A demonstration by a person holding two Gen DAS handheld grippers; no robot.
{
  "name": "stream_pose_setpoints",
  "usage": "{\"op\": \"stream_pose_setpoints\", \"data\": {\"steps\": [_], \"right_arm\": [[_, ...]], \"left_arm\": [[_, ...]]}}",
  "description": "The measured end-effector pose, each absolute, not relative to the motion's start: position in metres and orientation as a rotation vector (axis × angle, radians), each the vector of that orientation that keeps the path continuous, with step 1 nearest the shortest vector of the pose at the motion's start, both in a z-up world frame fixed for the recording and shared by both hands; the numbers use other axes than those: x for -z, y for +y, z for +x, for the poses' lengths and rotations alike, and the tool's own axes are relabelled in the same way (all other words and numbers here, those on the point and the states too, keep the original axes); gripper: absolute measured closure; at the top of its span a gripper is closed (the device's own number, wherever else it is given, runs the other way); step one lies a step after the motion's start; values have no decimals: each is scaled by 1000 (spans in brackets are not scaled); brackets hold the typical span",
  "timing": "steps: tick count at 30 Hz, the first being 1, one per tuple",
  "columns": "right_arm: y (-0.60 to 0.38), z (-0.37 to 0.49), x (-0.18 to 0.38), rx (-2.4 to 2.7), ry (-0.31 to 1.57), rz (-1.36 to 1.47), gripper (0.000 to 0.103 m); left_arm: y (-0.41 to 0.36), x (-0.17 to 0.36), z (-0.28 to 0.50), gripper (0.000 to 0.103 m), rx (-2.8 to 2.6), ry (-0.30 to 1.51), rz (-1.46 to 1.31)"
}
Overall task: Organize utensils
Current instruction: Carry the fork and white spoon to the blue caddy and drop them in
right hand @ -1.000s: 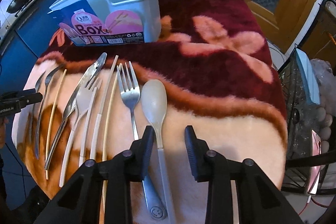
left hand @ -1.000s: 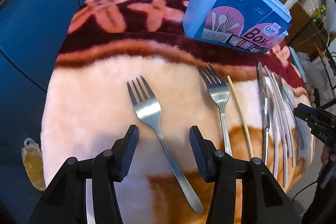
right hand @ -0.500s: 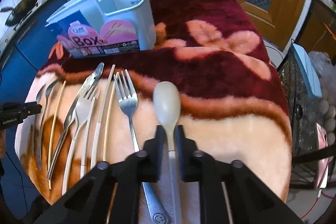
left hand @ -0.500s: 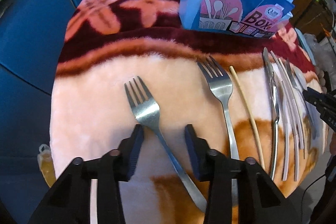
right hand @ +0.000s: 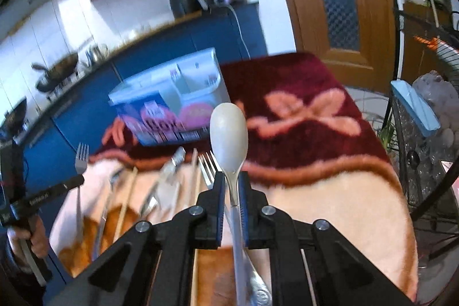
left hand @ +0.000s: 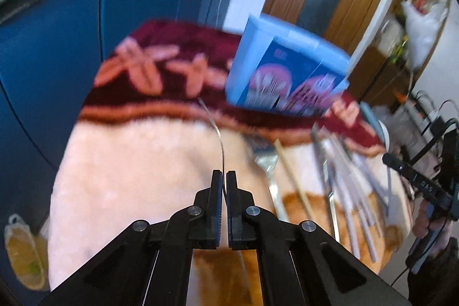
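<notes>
I have my left gripper (left hand: 223,177) clamped on a fork (left hand: 218,135) and my right gripper (right hand: 231,180) on a pale spoon (right hand: 229,131), both clear of the blanket (right hand: 330,191). The box (right hand: 183,93) sits at eleven o'clock; I should approach level, handles down.

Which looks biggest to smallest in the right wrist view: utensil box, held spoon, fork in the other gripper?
1. Utensil box
2. Spoon, though it is nearest the camera, so inflated
3. Fork, mostly its head showing
</notes>
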State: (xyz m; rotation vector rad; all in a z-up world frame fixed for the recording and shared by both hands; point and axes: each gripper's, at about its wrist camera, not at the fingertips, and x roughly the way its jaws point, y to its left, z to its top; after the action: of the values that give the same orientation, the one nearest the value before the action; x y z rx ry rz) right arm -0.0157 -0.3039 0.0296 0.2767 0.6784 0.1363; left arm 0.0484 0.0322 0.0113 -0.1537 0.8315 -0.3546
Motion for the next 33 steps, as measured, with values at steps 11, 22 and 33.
{"op": "stream_pose_setpoints", "data": {"steps": [11,22,33], "right_arm": [[-304,-29,-48,-142,496,318,93],[-304,-9,-81,-165,393,262,94],[-289,49,-114,-171,349,161,94]], "left_arm": [[29,-67,26,102,355,485,-207],[-1,-129,76,102,309,308,-185],[-45,-137,161,102,175,231,-129]]}}
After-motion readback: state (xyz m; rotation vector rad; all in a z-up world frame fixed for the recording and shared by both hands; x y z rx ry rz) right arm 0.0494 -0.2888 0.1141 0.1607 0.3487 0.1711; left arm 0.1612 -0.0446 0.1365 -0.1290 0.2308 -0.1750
